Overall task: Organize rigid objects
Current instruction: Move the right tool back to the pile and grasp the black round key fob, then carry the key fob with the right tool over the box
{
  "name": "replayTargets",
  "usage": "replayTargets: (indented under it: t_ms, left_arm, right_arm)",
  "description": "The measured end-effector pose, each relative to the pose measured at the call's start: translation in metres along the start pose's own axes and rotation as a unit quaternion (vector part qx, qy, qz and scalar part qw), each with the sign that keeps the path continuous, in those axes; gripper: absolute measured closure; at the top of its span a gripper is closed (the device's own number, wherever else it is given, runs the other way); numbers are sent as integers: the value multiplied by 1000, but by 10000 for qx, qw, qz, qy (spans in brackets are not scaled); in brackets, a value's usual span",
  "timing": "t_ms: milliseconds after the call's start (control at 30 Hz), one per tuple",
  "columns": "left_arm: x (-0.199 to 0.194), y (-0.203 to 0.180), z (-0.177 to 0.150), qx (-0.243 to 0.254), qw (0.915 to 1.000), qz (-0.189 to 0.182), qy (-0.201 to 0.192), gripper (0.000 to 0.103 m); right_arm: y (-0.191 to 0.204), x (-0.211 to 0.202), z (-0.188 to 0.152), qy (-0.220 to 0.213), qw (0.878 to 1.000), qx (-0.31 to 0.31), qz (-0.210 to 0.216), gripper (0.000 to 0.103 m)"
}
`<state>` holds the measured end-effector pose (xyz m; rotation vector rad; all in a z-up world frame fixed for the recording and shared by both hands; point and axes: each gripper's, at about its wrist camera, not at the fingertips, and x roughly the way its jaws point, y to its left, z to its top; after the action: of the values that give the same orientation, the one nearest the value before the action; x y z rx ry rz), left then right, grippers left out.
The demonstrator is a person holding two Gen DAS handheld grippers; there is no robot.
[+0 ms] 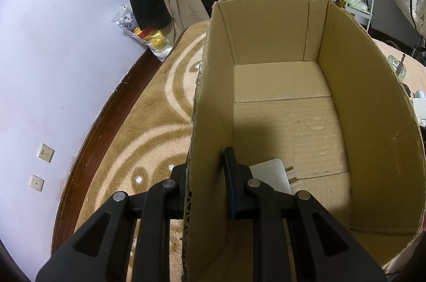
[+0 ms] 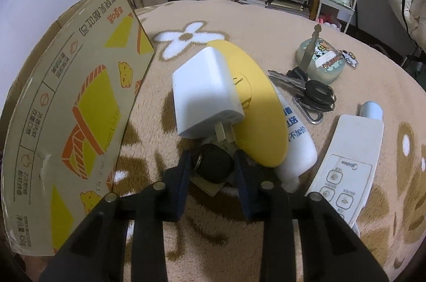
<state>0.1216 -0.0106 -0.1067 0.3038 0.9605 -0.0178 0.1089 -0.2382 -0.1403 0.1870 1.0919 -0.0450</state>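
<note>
My right gripper (image 2: 213, 167) has its jaws spread around the small black round key fob (image 2: 213, 166) on the beige rug, not pinching yet. Left gripper (image 1: 206, 183) straddles the brown cardboard box (image 1: 359, 95) wall, steadying it. I'd squeeze the fob's widest sides and avoid snagging the white plug adapter (image 2: 205, 95).
</note>
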Motion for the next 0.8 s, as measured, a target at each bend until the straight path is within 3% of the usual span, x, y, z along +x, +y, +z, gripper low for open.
replayTargets:
  t_ms: [467, 800]
  left_arm:
    - [-6, 1, -3, 41, 10000, 47, -71, 84]
    - [-7, 1, -3, 62, 9999, 75, -67, 84]
  right_arm:
    - [10, -31, 9, -512, 9982, 166, 272, 69]
    - [24, -73, 30, -1313, 9888, 163, 694, 69]
